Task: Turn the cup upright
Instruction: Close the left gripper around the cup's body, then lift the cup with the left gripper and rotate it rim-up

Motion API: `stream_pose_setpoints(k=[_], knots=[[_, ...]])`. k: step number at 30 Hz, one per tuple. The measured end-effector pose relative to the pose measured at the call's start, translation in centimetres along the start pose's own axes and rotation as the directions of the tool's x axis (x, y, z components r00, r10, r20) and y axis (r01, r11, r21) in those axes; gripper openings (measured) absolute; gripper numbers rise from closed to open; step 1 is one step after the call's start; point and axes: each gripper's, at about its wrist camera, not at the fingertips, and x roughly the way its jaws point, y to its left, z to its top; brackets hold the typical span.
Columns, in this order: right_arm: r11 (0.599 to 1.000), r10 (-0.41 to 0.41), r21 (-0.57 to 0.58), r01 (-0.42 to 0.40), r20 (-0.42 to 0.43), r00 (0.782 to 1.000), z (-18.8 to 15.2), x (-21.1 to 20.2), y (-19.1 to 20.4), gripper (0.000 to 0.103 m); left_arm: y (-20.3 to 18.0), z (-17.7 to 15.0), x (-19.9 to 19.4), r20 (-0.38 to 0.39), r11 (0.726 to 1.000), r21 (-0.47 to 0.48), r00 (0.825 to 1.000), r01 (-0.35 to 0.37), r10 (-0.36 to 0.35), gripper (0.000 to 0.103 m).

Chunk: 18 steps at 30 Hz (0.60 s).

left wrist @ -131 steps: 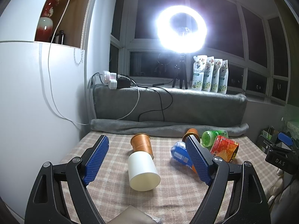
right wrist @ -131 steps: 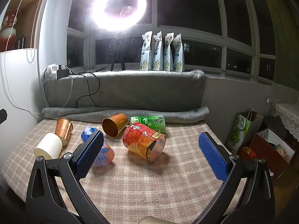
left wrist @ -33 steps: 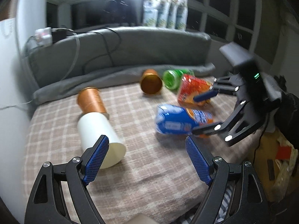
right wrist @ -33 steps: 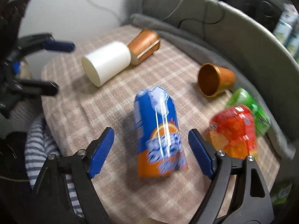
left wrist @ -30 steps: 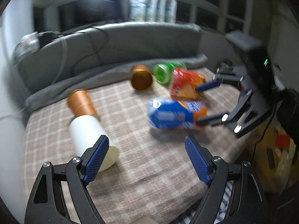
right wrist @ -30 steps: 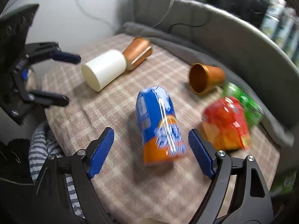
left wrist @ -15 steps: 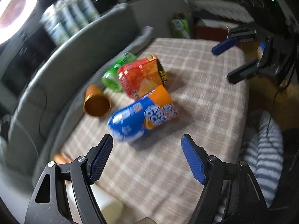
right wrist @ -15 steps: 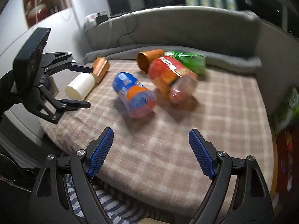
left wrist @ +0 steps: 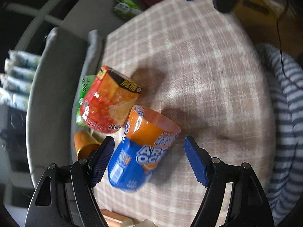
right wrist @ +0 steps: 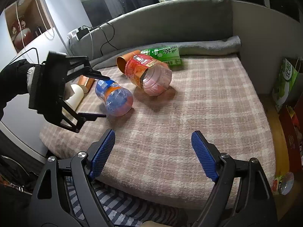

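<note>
Wide open, both of them: the left gripper (left wrist: 147,157) has its blue pads spread on either side of the blue-and-orange cup (left wrist: 140,151) and grips nothing, while the right gripper (right wrist: 151,151) hangs equally agape over bare checked cloth (right wrist: 189,113), empty too. The target looks to be that blue-and-orange cup, lying on its side on the cloth near the table's left edge, its open mouth facing the right-hand camera. From the right wrist view, the left gripper's two fingers bracket the cup's closed end, one above and one below, and whether either pad already touches is too blurred to call.

Now the dangers, as I judge them. The cup looks thin and clear-walled, so a hard squeeze could buckle it or squirt it out sideways. It lies round-side down, so a nudge from one pad before the other lands could roll it. And look how crowded it is: the red-and-orange cup (left wrist: 109,102) lies just beside it, with a copper cup (left wrist: 85,145) close behind the left pad, so a swing upright could knock either neighbour.

As for pose, the left hand (right wrist: 17,79), in a dark glove, comes in from the table's left side with the gripper rolled over, fingers stacked vertically. The right gripper sits level and well back, near the front edge.
</note>
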Motion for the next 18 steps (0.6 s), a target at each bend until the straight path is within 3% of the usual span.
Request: stream_pose_setpoints(k=[5, 18], knots=[[1.000, 0.004, 0.028, -0.003, -0.007, 1.000, -0.1, 0.4, -0.7, 0.085, -0.1, 0.5, 1.8, -0.028, 0.998, 0.060, 1.000, 0.005, -0.003, 0.076], [0.998, -0.009, 0.066, 0.010, -0.009, 1.000, -0.2, 0.7, -1.4, 0.085, 1.1, 1.5, 3.2, -0.002, 0.996, -0.051, 0.997, 0.073, -0.073, 0.067]])
